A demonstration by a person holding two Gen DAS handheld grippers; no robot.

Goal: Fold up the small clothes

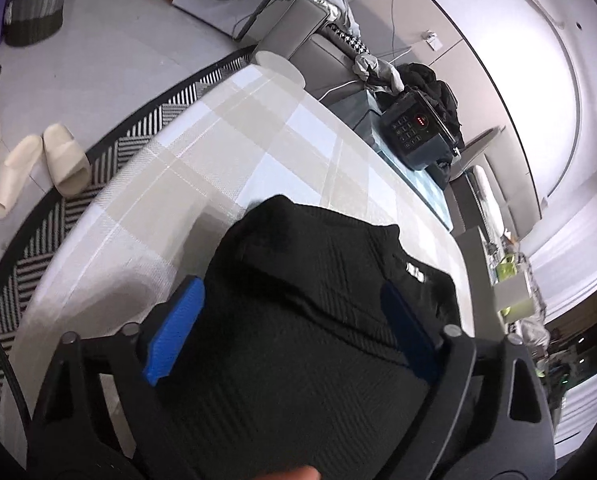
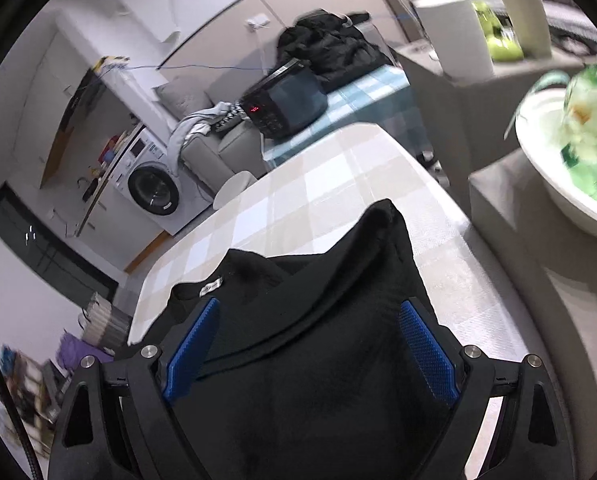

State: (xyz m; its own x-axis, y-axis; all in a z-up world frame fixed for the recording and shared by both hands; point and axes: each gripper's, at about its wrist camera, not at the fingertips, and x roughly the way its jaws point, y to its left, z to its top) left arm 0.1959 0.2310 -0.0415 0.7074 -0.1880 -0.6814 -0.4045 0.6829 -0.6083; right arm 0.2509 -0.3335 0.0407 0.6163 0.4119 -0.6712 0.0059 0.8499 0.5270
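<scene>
Here both grippers sit over the same black knit garment [image 1: 306,300], which lies on the checked tablecloth [image 1: 226,152] of the table, its neck label showing near the far edge. The left gripper [image 1: 294,332] has its blue pads spread wide, with cloth filling the whole gap between them; the right gripper [image 2: 310,352] looks the same, jaws parted and the dark fabric [image 2: 318,320] bunched up between and beyond the fingers. Neither is clamped on anything, though whether the pads brush the cloth at their sides is hard to tell in these close, warped views. The garment is humped, not flat, with a peak rising ahead of the right gripper, so the likely trouble is pinching several layers at once, or a ridge of slack instead of a true edge, which would drag the whole piece and give a crooked fold. The far table edge [image 2: 430,168] is near enough that a hard pull could slide the cloth towards it.
</scene>
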